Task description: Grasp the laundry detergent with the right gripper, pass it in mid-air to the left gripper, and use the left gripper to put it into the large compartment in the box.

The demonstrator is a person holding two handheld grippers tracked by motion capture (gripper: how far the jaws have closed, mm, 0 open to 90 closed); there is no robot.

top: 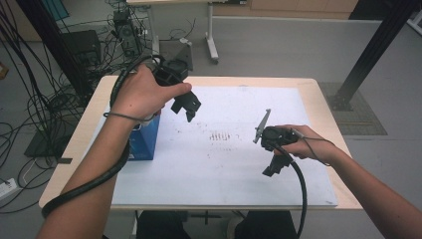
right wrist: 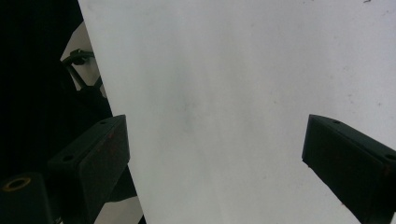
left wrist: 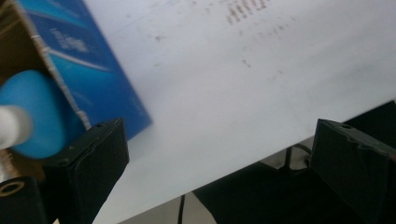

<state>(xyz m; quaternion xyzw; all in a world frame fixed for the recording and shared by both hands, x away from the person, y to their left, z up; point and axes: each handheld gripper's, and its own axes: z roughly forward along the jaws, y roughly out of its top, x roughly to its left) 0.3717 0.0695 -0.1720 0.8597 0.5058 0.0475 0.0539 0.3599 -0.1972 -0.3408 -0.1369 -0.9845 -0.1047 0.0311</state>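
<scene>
Blue carton (top: 145, 142): light, stiff cardboard, prob. crushable; grab its side walls. Left gripper (top: 189, 110) and right gripper (right wrist: 215, 154) fingers both spread, empty.

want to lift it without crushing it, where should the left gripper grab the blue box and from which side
Grip the blue box across its flat side walls near the open top, coming down from above. It stands upright on the white sheet, and in the left gripper view its cardboard rim is exposed with a blue rounded item inside. The left gripper is open and beside it, probably wide enough for a narrow face.
</scene>
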